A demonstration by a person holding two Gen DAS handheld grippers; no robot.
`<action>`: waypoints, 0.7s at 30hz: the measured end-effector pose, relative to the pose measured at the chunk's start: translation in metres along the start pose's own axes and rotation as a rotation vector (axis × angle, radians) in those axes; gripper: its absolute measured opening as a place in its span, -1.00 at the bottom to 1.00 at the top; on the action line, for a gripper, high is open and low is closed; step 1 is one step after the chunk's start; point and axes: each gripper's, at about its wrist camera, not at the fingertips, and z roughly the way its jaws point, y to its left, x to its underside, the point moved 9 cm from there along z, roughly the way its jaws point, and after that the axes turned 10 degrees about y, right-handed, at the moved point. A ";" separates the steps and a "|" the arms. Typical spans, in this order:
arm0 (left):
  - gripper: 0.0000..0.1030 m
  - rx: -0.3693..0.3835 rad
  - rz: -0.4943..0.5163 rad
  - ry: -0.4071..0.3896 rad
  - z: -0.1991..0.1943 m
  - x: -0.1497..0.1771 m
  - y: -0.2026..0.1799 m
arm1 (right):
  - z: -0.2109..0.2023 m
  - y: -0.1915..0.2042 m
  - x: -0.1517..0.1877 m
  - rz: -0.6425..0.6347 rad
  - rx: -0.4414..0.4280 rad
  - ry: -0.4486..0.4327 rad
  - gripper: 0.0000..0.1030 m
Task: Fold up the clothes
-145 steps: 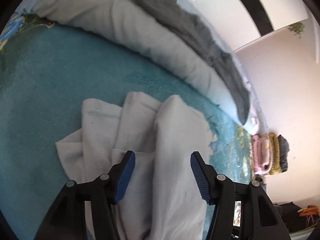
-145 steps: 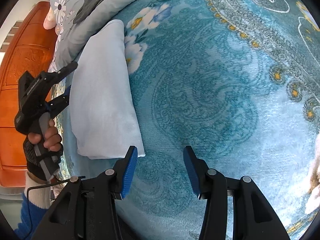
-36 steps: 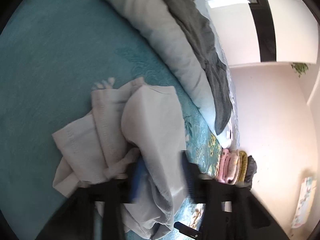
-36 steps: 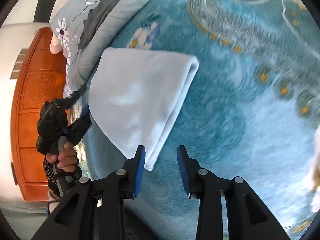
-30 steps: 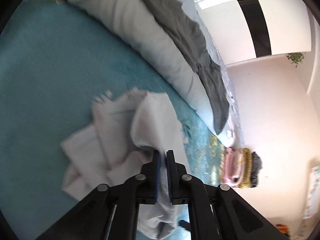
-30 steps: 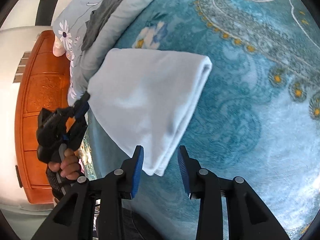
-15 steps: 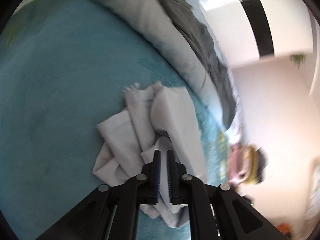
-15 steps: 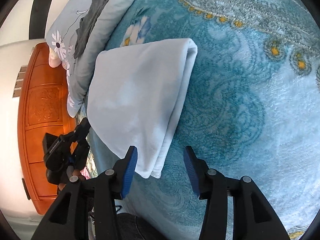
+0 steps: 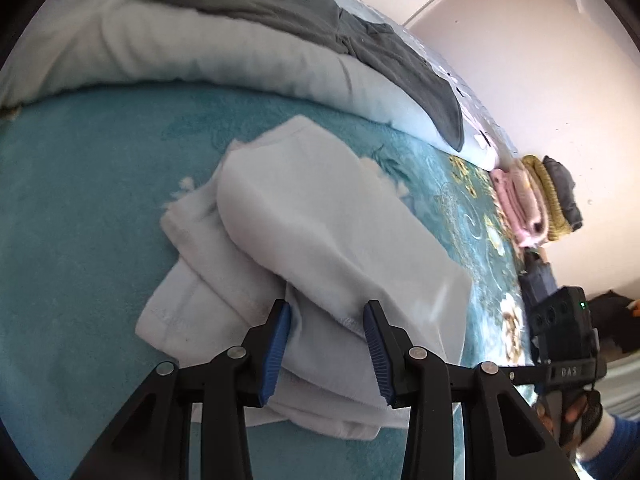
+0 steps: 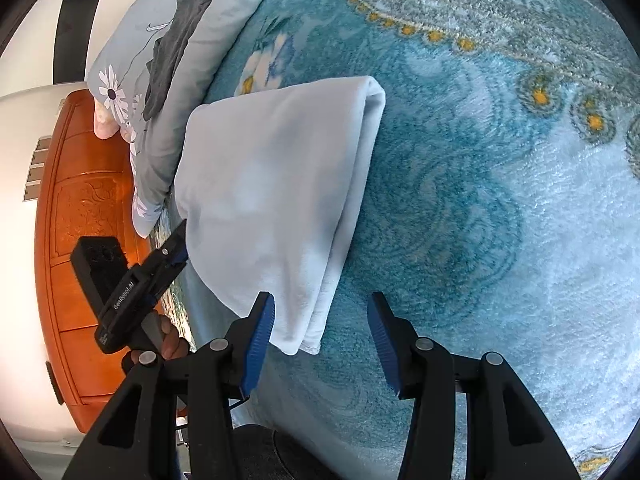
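Note:
A pale white garment (image 9: 304, 248) lies folded in layers on the teal patterned blanket (image 9: 80, 200). My left gripper (image 9: 326, 344) is open just above its near edge, with cloth showing between the blue pads but not pinched. In the right wrist view the same garment (image 10: 276, 184) is a neat folded rectangle. My right gripper (image 10: 322, 340) is open over the blanket (image 10: 480, 200) at the garment's near corner, holding nothing. The left gripper (image 10: 172, 256) shows there at the garment's left edge, held by a gloved hand.
A light quilt (image 9: 200, 48) with a dark grey garment (image 9: 320, 20) on it runs along the far side. A stack of folded pink, yellow and grey clothes (image 9: 536, 200) sits at the bed's far end. An orange wooden headboard (image 10: 80, 200) stands at the left.
My left gripper was shut on the garment's edge half a second ago and has now opened, letting the cloth settle flat. My right gripper stayed open and drew slightly closer to the garment's corner.

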 end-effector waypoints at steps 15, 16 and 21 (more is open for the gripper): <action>-0.87 -0.008 -0.024 -0.102 -0.012 0.002 0.009 | 0.003 -0.005 -0.003 0.031 -0.020 0.007 -0.04; -0.88 -0.004 -0.022 -0.113 -0.015 0.002 0.009 | 0.003 -0.005 -0.003 0.034 -0.022 0.008 -0.04; -0.88 -0.016 -0.086 -0.120 -0.020 0.018 0.032 | 0.001 -0.004 -0.002 0.024 -0.027 0.000 -0.04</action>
